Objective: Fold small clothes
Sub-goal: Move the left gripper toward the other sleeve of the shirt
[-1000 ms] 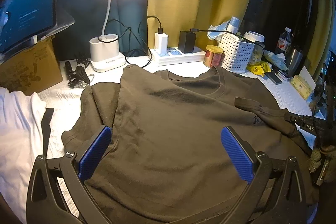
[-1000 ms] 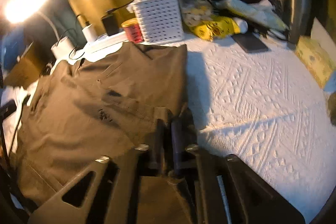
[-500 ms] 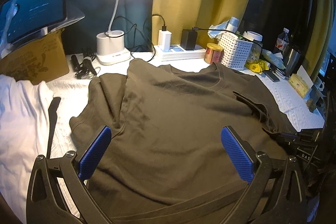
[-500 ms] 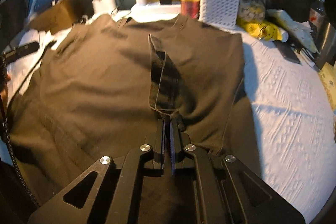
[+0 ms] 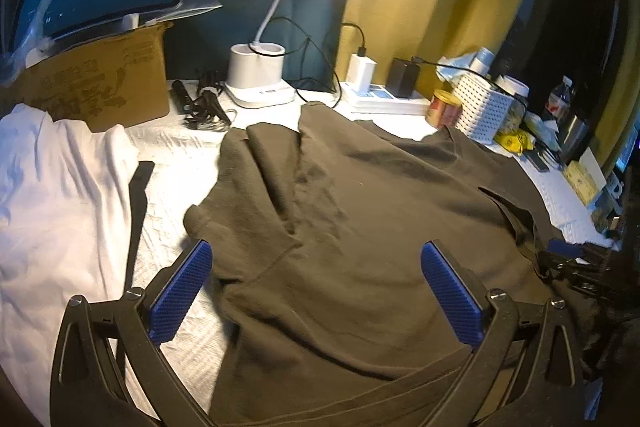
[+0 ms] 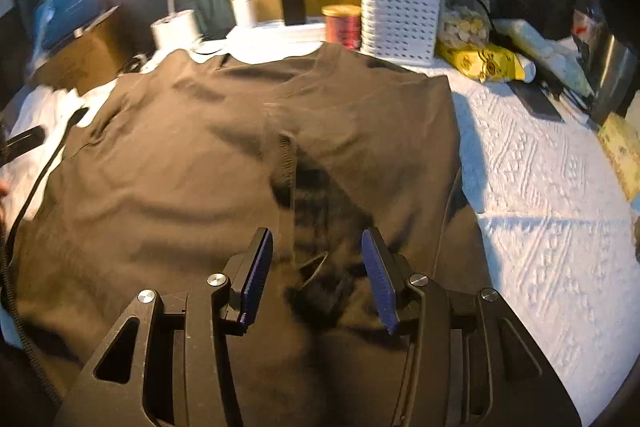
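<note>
White textured bedspread (image 6: pixel 540 187) under brown T-shirt (image 6: pixel 240 147); both grippers' jaws apart, empty, right gripper (image 6: pixel 316 271) just released.

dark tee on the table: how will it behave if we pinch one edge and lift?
Probably floppy: the dark T-shirt lies in soft wrinkles, and its folded-in sleeve has slumped flat on the body. Likely light and thin, as the folds hold little height. It may drag rather than slide, since the textured white cloth under it looks grippy; a one-edge lift could undo the fold.

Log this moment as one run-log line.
left gripper: open | right gripper: just opened, sleeve released | brown shirt: right sleeve folded in
</note>
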A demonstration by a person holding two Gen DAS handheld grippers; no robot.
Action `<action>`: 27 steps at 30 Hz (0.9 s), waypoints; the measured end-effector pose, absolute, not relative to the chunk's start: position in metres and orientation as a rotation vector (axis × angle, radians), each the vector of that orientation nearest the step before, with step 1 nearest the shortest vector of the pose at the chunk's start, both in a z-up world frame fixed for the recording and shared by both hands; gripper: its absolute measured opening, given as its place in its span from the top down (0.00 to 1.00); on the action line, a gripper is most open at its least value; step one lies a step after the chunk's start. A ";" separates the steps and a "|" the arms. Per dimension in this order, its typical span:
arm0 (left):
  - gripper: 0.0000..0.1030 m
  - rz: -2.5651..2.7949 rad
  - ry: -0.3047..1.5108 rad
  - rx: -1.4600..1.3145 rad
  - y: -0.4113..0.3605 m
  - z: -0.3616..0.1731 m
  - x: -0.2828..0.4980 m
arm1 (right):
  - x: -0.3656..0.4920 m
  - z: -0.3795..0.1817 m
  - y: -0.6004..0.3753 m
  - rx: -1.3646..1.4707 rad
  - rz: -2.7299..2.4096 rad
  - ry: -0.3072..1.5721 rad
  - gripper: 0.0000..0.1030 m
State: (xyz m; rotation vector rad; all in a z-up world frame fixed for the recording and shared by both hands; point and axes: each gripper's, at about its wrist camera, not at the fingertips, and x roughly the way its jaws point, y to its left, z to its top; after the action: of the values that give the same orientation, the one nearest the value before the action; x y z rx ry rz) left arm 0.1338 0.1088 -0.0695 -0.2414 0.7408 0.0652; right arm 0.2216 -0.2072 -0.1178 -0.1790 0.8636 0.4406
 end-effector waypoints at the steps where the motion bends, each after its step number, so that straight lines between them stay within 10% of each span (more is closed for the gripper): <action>1: 0.01 0.067 0.741 -0.248 0.112 -0.070 0.134 | 0.226 -0.123 -0.206 -0.174 0.444 0.896 0.52; 27: 0.01 0.105 0.838 -0.250 0.178 -0.085 0.195 | 0.241 -0.099 -0.195 -0.129 0.420 0.820 0.43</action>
State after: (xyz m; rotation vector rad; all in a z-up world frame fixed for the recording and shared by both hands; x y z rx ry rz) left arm 0.1949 0.1784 -0.0854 -0.2502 0.8381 0.1050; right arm 0.2405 -0.1950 -0.0988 -0.1292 0.8200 0.4203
